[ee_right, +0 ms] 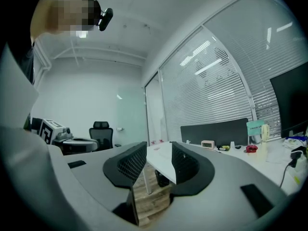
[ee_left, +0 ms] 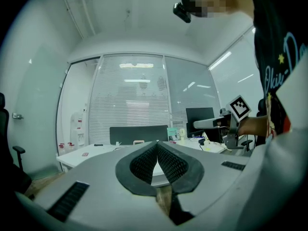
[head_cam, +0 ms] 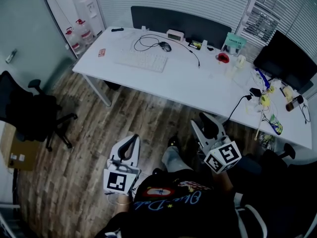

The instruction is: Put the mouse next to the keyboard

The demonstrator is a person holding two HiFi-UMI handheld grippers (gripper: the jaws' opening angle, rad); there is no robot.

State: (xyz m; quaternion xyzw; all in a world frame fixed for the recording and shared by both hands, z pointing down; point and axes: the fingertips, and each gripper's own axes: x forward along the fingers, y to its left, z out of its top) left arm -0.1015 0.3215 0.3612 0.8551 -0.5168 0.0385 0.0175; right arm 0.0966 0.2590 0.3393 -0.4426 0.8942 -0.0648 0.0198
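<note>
The black mouse lies at the back of the white desk, its cable looped beside it. The white keyboard lies just in front of it and to the left. Both grippers hang over the wooden floor, well short of the desk. My left gripper is shut, its ribbed pads meeting at the tips with nothing held. My right gripper is open, and only the desk edge and the floor show through the gap between its pads.
A black office chair and a cardboard box stand at the left. A dark partition runs along the desk's back. A clock, a red cup, a monitor and several small items crowd the desk's right end.
</note>
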